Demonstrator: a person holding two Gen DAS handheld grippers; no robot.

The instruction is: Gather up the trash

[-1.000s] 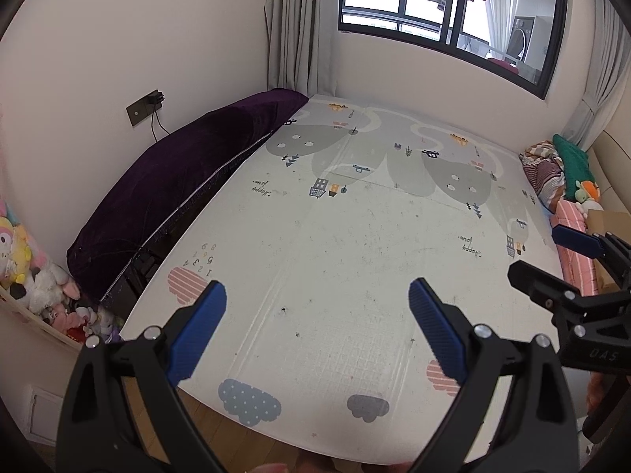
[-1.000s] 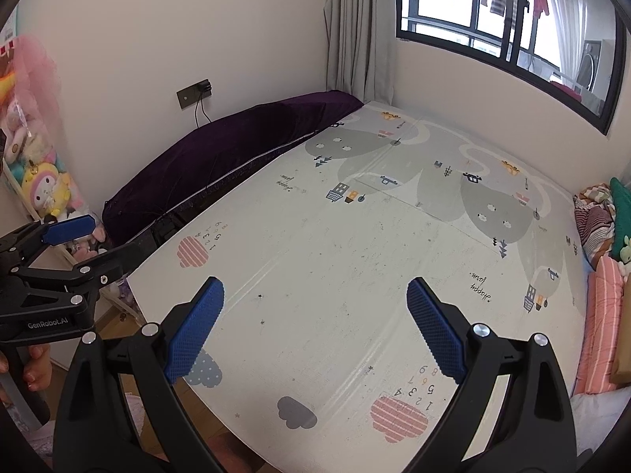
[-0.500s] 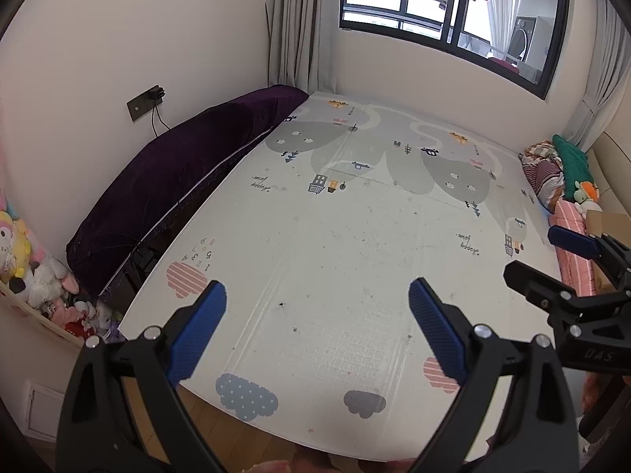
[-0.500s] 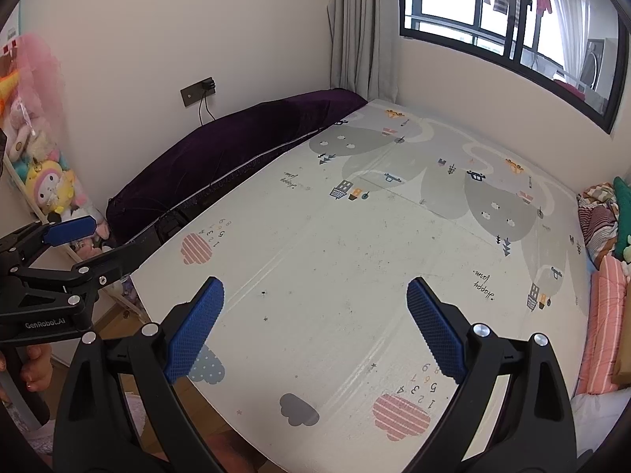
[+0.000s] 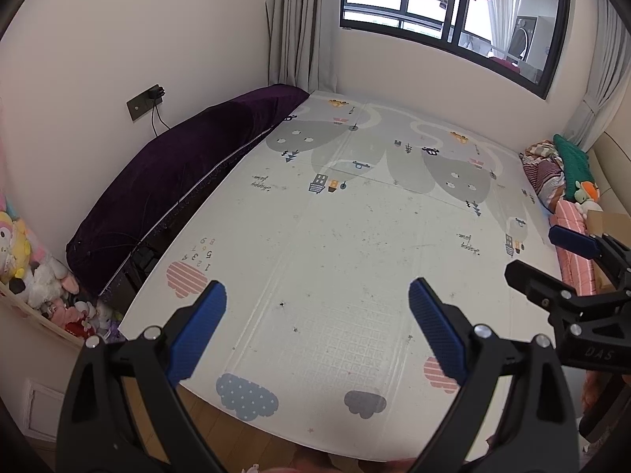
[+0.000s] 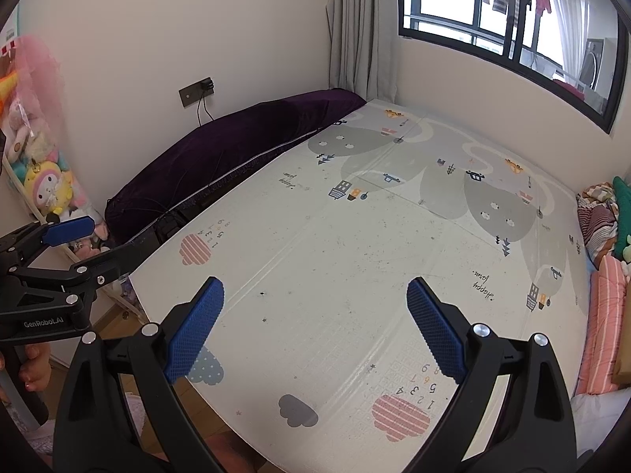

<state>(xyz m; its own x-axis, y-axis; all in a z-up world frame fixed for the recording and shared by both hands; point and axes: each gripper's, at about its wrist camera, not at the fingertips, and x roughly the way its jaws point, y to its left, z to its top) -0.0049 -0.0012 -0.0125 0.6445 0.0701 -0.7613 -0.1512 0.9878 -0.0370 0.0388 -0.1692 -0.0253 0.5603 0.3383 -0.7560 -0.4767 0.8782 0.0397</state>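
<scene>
In the left wrist view, your left hand-held gripper (image 5: 317, 329) is released and empty above the play mat (image 5: 355, 236); only tiny dark specks (image 5: 282, 304) show as possible trash. In the right wrist view, your right hand-held gripper (image 6: 315, 325) is also released; scan slowly before you choose a target.

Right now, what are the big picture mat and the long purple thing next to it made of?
The play mat looks like smooth foam or vinyl: printed pictures, a slight sheen, straight fold creases. The purple cushion looks like velvet or plush fabric: deep matte purple, soft wrinkles, a pale seam along its edge. Neither is certain.
</scene>
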